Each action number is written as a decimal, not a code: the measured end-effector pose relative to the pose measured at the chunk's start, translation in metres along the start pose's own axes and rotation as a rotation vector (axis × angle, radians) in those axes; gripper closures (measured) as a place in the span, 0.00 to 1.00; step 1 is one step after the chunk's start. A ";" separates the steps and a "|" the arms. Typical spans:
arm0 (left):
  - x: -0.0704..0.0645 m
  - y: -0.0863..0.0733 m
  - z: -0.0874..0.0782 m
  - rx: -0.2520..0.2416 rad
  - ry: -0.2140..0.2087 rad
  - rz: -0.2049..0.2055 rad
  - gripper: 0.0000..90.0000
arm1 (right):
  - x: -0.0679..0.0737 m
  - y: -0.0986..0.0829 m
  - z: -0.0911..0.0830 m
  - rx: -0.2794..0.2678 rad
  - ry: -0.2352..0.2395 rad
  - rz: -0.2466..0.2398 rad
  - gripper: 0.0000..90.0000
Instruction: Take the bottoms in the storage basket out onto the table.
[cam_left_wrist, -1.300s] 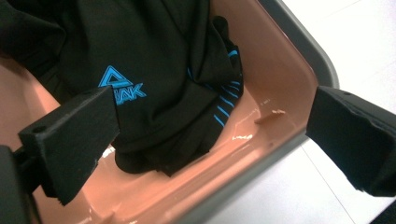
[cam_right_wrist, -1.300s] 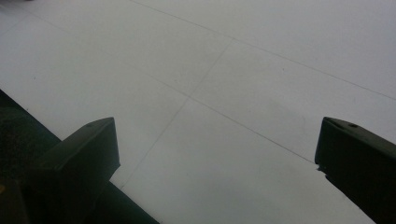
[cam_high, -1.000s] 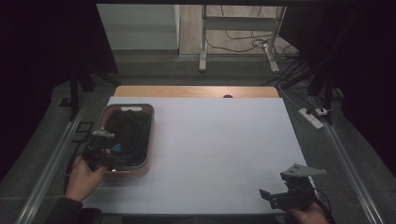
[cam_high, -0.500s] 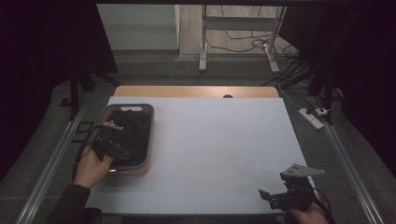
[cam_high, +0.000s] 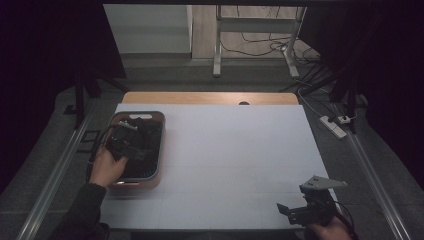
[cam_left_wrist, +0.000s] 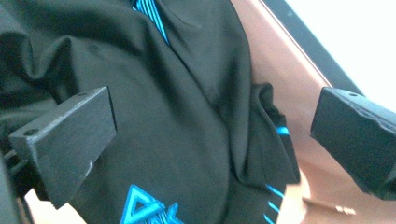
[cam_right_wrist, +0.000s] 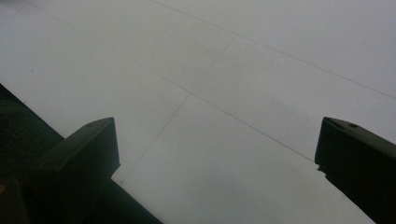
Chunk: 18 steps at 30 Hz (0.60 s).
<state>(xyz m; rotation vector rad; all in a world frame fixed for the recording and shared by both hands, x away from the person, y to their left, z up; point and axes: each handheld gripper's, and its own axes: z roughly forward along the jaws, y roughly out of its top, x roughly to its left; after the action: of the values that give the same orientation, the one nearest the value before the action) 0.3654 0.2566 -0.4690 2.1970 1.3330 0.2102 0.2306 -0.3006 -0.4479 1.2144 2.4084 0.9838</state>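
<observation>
High view: left gripper (cam_high: 125, 142) is down inside the basket (cam_high: 159, 150) at the surface's (cam_high: 240, 150) left side, over the black garment (cam_high: 145, 145); right gripper (cam_high: 307, 210) sits at the near right edge. Left gripper view: fingers wide apart, astride the garment's folds — blue print visible, nothing clamped. Right gripper view: fingers wide, bare white surface between them.
</observation>
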 end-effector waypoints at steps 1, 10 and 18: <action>0.000 0.000 0.000 0.000 0.000 0.000 0.00 | 0.000 0.000 0.000 0.000 0.000 0.000 0.00; 0.004 0.019 0.018 0.075 0.035 -0.029 0.00 | 0.000 0.000 0.001 0.005 0.001 -0.005 0.00; 0.011 0.032 0.034 0.112 0.030 -0.032 0.00 | 0.000 0.000 0.001 0.006 0.002 -0.005 0.00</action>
<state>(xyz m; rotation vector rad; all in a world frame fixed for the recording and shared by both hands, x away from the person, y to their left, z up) 0.4092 0.2420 -0.4824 2.2708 1.4268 0.1609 0.2309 -0.2998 -0.4484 1.2091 2.4166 0.9764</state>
